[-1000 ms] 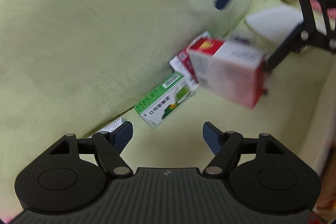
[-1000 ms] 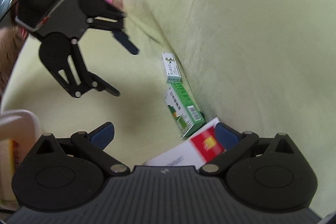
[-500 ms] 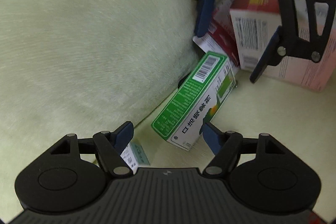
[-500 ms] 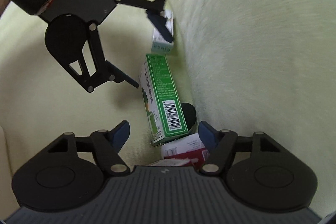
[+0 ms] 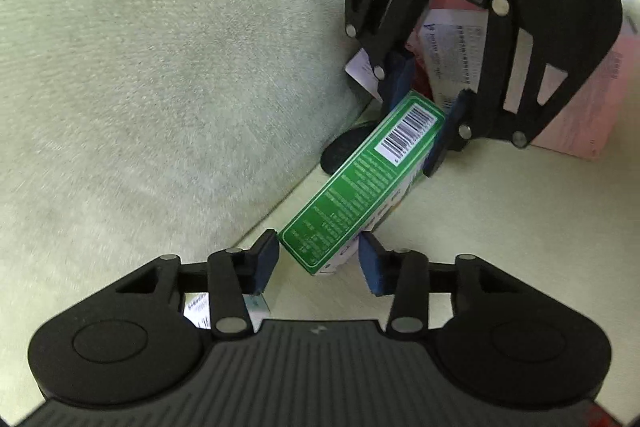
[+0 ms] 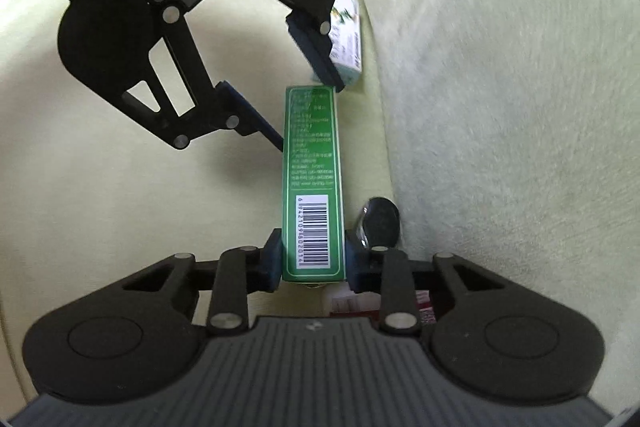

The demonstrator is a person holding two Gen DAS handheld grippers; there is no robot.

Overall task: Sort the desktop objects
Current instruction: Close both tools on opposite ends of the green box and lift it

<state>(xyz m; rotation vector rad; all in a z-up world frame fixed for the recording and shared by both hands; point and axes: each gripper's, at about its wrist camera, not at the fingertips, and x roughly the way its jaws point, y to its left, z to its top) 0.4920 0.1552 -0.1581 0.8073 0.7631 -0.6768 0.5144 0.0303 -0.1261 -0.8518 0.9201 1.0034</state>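
- The right tongs point(image 6: 310, 265) are clamped on the barcode end of the green box point(image 6: 312, 179), one blue pad pressed to each long side.
- The left tongs point(image 5: 318, 261) stand parted around the other end of that same green box point(image 5: 360, 187); from here I cannot tell whether either pad touches it.
- The green box lies along the foot of a pale green plush cushion point(image 6: 500, 87), on the cream surface point(image 5: 500, 207) beside it.
- A small white-and-green box point(image 6: 346, 39) sits just past the far end of the green box, partly behind a left pad.
- A dark glossy oval object point(image 6: 380, 221) rests between the green box and the cushion.
- A red-and-white box point(image 5: 452, 47) and a pink box point(image 5: 580, 115) stand behind the right tongs point(image 5: 426, 111).
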